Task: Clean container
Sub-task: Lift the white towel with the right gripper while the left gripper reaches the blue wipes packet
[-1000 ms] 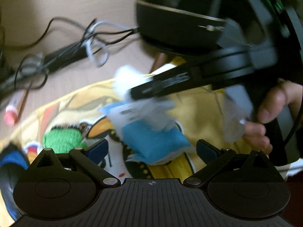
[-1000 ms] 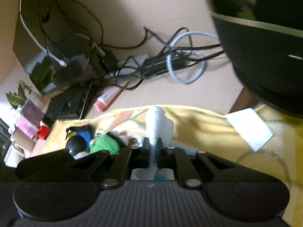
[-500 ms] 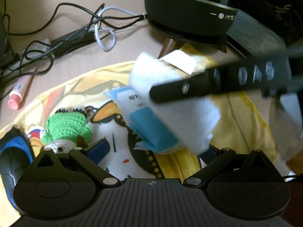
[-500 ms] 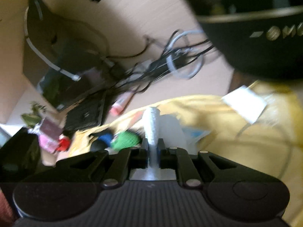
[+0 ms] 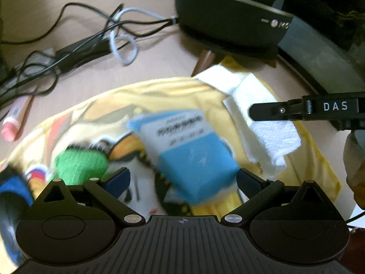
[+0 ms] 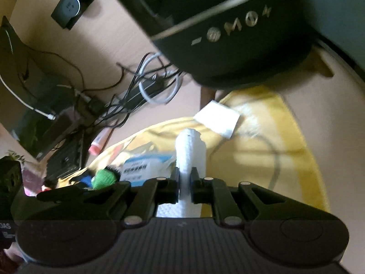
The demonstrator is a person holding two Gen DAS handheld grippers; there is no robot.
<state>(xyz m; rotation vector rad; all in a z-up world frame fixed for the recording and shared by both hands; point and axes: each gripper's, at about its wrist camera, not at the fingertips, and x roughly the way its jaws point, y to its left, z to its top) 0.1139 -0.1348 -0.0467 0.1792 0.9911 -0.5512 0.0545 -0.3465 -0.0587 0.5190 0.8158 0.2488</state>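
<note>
Tissue point(image 6: 190, 146), white and crumpled, is sitting clamped in the right hand-held gripper point(image 6: 185, 183); the dark, gold-rimmed container point(image 6: 230, 36) is looming at the far right on the worktop point(image 5: 159, 52). Left hand-held gripper point(image 5: 181, 179) is hanging apart over a blue packet point(image 5: 187, 146).

"das" in white on the right hand-held gripper point(image 5: 252, 111); blue packet point(image 5: 182, 146) print blurred

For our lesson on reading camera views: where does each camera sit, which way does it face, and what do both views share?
Left wrist: on the open left hand-held gripper, facing down at a blue tissue pack; the right hand-held gripper enters from the right.
Right wrist: on the right hand-held gripper, shut on a paper towel, facing a black container.
Shared: yellow cloth, tissue pack, cables, container.
</note>
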